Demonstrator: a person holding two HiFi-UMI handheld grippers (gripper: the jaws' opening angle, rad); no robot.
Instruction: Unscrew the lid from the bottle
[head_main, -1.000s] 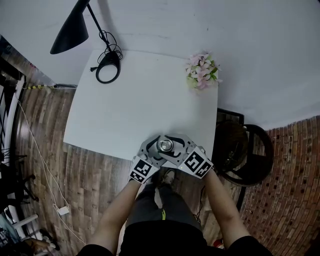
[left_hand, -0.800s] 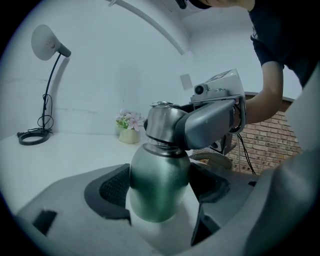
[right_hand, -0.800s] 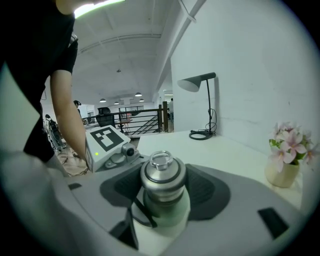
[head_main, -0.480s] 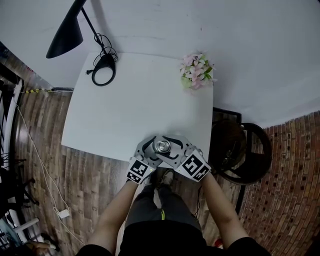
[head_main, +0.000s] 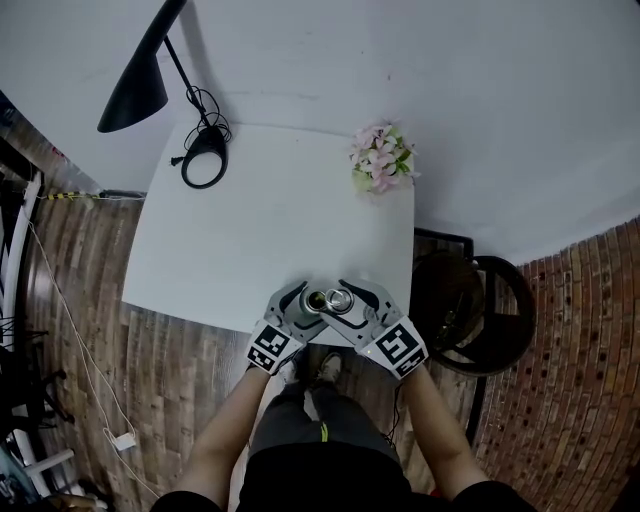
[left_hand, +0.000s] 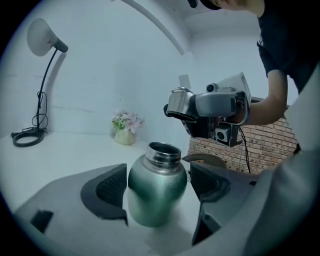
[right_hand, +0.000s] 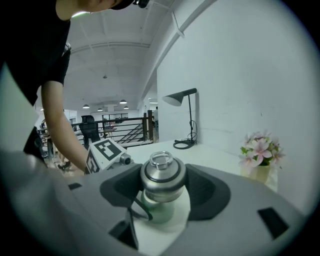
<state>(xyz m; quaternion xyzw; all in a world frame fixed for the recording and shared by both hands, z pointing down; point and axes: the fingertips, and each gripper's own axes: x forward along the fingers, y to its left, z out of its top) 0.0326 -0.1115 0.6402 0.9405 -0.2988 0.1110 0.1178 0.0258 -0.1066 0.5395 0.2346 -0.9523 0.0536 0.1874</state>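
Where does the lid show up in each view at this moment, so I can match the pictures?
Head view: lid low centre, in the right gripper, just right of the open bottle.
Left gripper view: lid above centre, held up beyond the bottle.
Right gripper view: lid dead centre, between the fingers.
Shared landmark: the pink flowers, in all three views.

left tool, right tool: grey, black pads | marker cubes: black-white | sleeves: black, short
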